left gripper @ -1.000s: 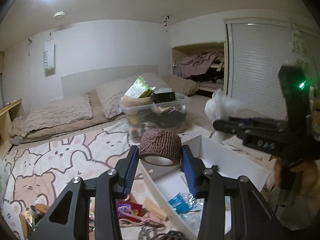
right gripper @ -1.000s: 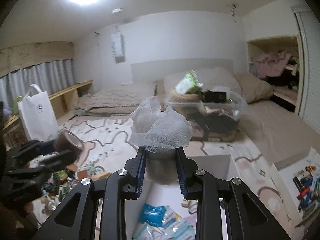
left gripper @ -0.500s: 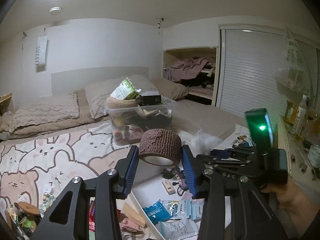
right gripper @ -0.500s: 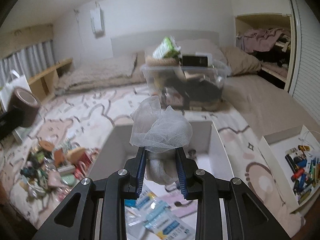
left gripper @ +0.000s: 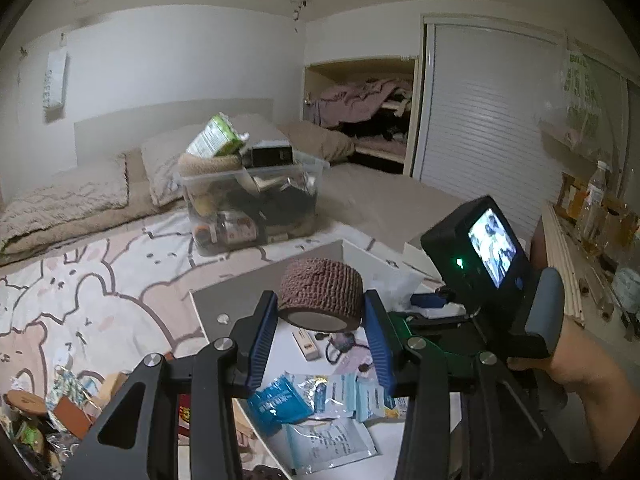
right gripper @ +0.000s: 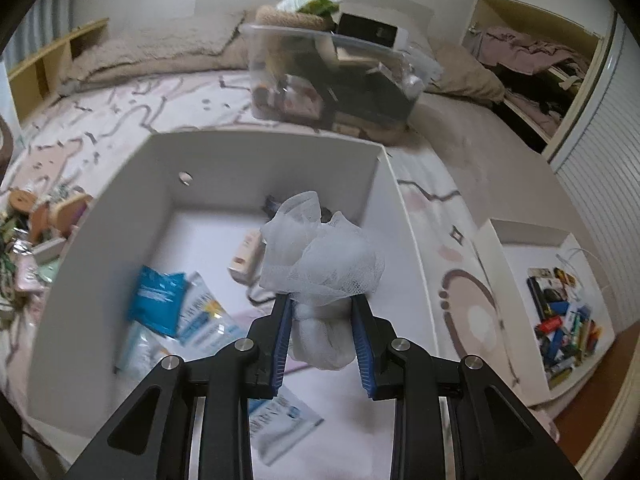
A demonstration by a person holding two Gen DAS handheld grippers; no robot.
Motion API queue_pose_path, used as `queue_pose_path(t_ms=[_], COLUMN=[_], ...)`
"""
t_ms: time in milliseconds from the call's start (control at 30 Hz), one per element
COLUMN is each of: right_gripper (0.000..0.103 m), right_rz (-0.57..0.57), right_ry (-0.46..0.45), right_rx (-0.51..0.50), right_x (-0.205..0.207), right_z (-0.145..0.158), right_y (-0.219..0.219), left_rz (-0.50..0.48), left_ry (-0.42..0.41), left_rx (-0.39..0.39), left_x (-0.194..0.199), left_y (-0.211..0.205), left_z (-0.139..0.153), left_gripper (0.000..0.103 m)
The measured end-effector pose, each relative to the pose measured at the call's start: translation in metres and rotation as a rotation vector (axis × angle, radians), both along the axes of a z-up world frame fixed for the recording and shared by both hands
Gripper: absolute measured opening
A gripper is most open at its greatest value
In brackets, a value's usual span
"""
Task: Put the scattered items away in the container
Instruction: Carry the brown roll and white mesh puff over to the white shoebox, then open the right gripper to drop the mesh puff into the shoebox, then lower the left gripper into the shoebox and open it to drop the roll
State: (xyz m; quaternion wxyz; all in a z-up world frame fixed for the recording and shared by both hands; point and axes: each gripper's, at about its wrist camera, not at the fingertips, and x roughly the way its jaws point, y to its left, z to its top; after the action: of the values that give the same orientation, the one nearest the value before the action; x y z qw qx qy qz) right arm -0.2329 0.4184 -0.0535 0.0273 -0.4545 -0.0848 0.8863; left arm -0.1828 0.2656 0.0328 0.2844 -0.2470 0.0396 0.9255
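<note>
My left gripper (left gripper: 320, 312) is shut on a brown bandage roll (left gripper: 322, 294) and holds it above the white box (left gripper: 224, 300). In the right wrist view my right gripper (right gripper: 320, 312) is shut on a bundle of white mesh netting (right gripper: 322, 264), tilted down over the same white box (right gripper: 224, 160). Blue and white sachets (right gripper: 160, 300) and a small carton (right gripper: 248, 256) lie on the box floor. In the left wrist view the right gripper's body with its lit screen (left gripper: 486, 248) sits just right of my fingers, held by a bare forearm (left gripper: 584, 388).
A heap of scattered small items (left gripper: 44, 420) lies on the bear-print rug left of the box. A full clear tub (right gripper: 328, 76) stands beyond the box. Another white box with small items (right gripper: 560, 312) sits at the right. Bedding lies along the far wall.
Both grippers have dropped and tipped down over the white box, each keeping its load. The right gripper's body has come close beside the left one.
</note>
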Motion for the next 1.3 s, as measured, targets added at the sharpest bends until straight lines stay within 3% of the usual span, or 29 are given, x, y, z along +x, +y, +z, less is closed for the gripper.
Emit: queue_pose_path(t_ms=[133,200,267,600,933,1300], right_gripper=[0.03,0.037,0.083,0.084,0.084,0.084], right_rz=[-0.013,-0.013,-0.01,0.034,0.047,0.082], right_ry=[-0.009,-0.012,-0.011,0.047,0.136,0.121], right_rx=[0.015,0.001,-0.005,-0.049,-0.281,-0.298], right_x=[-0.001,0.0,-0.001,0.006,0.011,0.011], right_z=[-0.002,-0.002,-0.003,0.011,0.032,0.032], right_y=[0.006,0.01,0.013,0.01,0.017,0.005], left_rz=[-0.013,-0.02,-0.026,-0.046,-0.098,-0.149], left_ry=[-0.019,-0.031,-0.044,-0.105,-0.157,-0.256], left_rx=[-0.028,-0.042,-0.053,-0.079,-0.122,-0.131], left_x=[-0.002,-0.003,-0.005,-0.012,-0.012,-0.014], left_y=[0.008,0.012,0.015,0.024,0.035,0.04], left_z=[-0.011,-0.017,-0.023,-0.042,-0.056,-0.066], left_gripper=[0.043,0.043,0.043,0.043,0.043,0.043])
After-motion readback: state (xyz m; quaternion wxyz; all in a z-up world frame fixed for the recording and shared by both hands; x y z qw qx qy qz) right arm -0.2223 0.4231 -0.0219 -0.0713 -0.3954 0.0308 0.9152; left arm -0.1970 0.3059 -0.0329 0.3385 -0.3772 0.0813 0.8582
